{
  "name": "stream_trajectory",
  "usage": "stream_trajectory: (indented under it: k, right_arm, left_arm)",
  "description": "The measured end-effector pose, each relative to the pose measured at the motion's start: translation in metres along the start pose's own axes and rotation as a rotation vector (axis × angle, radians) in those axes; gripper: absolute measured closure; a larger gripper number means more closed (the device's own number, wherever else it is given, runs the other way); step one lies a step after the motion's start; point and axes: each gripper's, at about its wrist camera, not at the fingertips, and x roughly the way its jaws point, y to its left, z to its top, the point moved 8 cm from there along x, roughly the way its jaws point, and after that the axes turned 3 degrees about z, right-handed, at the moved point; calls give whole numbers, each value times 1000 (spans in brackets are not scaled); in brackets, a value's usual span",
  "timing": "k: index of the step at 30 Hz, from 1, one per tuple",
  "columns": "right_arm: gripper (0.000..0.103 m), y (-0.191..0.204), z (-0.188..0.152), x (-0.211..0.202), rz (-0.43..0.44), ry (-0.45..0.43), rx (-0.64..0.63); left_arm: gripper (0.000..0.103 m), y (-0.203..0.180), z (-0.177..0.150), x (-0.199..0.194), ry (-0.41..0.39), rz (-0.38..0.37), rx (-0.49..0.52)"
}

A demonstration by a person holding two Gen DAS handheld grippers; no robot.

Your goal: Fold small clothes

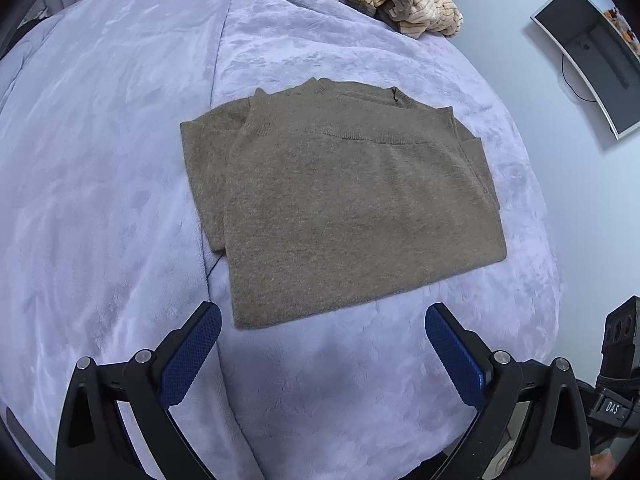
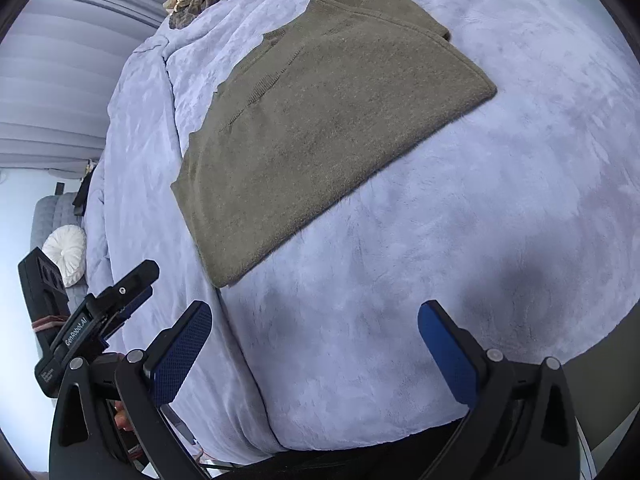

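**Folded brown sweater lies flat on the lavender blanket, both grippers empty**

Left wrist view: the olive-brown knit sweater (image 1: 344, 204) lies folded into a rough rectangle on the plush lavender blanket (image 1: 112, 184), its ribbed collar pointing far and its folded edge near; sleeves are tucked under. The left gripper (image 1: 322, 330) hovers just near of it, blue textured pads spread wide, nothing between them. A pile of striped cream and brown clothes (image 1: 404, 0) sits far right.

Right wrist view: the sweater (image 2: 320, 128) runs diagonally, long axis from near left to far right, collar toward the far left. The right gripper (image 2: 314, 328) stands wide open and empty over bare blanket.
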Motion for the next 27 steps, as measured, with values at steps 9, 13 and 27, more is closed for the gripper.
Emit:
stream_trajectory:
  k: [9,13,27]
  right_arm:
    - [0,-6,19,-13,-31,-23,20]
    - [0,1,30,-20,-34,-37,-8]
    - [0,35,93,-64,13,-175,-54]
  left_arm:
    - [1,-22,26,-8,-62,-44,-25]
    - [1,-52,36,-24,-103,-101,-3]
    - [1,-90,142,-129,-422,-206,-12]
